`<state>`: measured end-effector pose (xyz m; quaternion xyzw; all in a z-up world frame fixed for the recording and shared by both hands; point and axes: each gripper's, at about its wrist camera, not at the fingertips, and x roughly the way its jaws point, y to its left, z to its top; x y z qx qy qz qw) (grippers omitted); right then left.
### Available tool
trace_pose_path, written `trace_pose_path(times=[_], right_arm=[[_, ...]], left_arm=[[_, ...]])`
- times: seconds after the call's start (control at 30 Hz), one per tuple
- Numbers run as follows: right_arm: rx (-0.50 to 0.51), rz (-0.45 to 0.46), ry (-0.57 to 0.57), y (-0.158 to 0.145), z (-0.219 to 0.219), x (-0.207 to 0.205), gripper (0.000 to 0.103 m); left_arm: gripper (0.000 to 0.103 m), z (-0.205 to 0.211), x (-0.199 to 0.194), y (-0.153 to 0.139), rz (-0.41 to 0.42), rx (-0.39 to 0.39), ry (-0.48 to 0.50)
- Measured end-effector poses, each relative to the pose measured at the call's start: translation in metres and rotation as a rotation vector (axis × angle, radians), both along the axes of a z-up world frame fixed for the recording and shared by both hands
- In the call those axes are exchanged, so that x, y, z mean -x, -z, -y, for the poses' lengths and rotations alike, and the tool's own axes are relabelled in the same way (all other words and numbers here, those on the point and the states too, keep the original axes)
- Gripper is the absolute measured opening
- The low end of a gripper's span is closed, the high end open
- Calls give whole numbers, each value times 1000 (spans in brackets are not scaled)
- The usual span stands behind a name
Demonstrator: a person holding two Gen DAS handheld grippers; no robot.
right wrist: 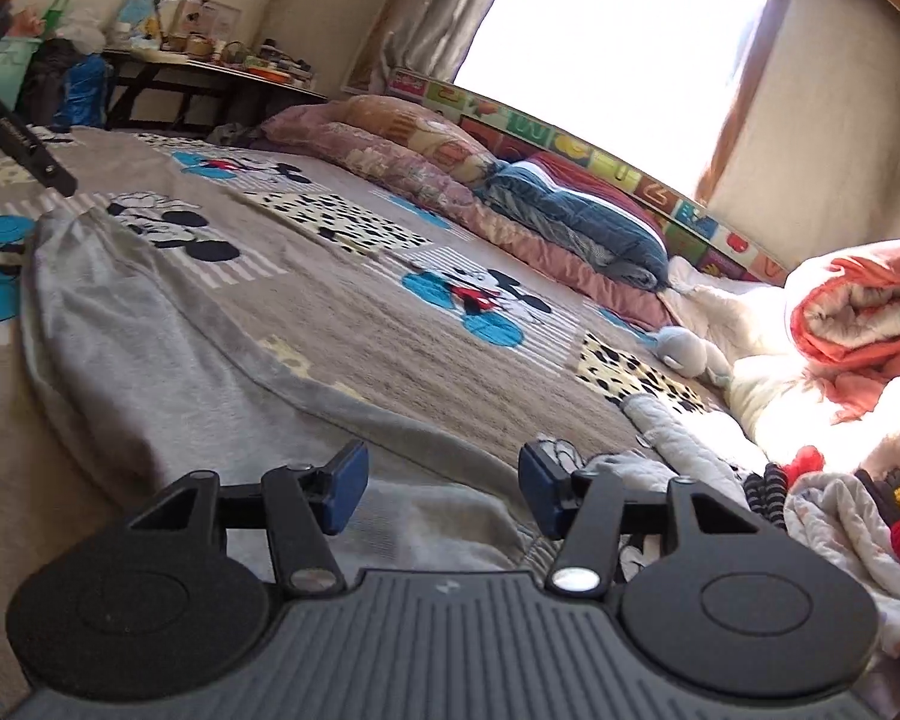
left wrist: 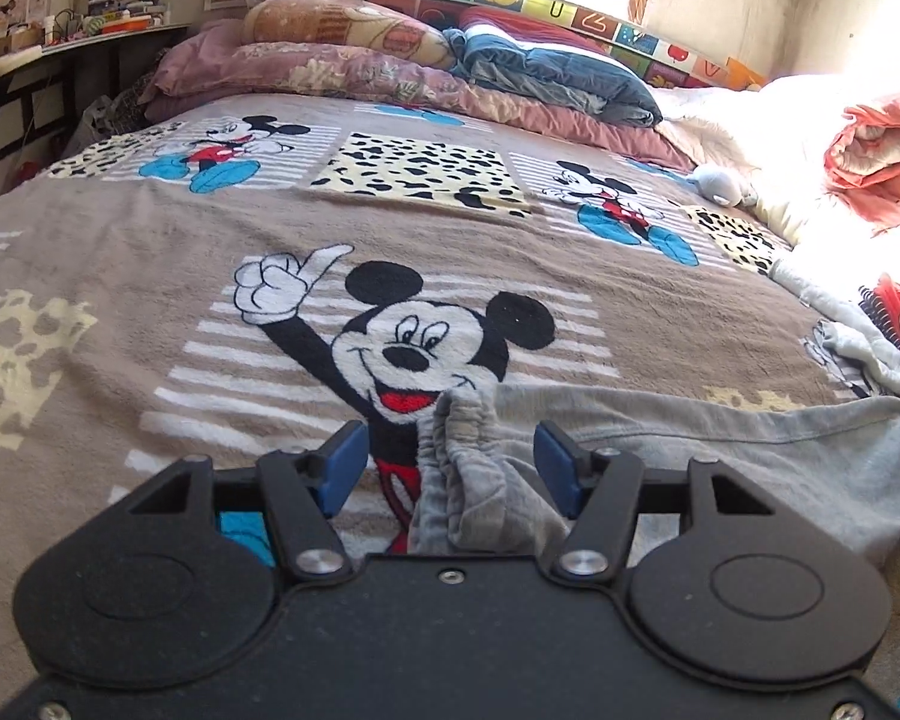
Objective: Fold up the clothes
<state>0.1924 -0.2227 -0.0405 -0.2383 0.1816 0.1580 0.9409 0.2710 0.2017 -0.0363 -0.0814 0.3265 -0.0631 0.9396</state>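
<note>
Grey garment (left wrist: 720,438) partly hidden, jaws seemingly apart.

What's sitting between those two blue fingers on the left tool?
In the left wrist view, the bunched elastic waistband of the grey trousers lies between the open left gripper's fingers, nearer the right finger, over the cartoon-mouse blanket.

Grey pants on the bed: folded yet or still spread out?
Spread out, not yet folded. The grey pants lie lengthwise across the blanket, waistband bunched between the open left gripper; the right gripper is open over them.
</note>
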Motion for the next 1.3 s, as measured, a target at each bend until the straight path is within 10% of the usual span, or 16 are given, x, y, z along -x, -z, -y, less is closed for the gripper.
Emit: trace_pose_path(times=[0.3, 0.53, 0.83, 1.0, 1.1, 1.17, 1.3], right_arm=[[253, 13, -234, 31, -76, 31, 53], [179, -63, -211, 36, -73, 21, 4], [216, -103, -246, 47, -73, 28, 5], [208, -78, -249, 45, -73, 33, 6], [209, -46, -261, 45, -76, 37, 24], [212, -30, -274, 44, -79, 40, 26], [241, -34, -299, 48, -86, 42, 25]], left_arm=[[39, 1, 0, 24, -50, 134, -28], [18, 26, 6, 14, 28, -100, 10], [18, 26, 0, 31, -3, -210, 92], [34, 2, 1, 22, 3, -25, 32], [34, -5, -2, 20, -6, 86, 24], [13, 4, -4, 25, -25, 33, 33], [12, 12, 0, 8, 20, -65, 51]])
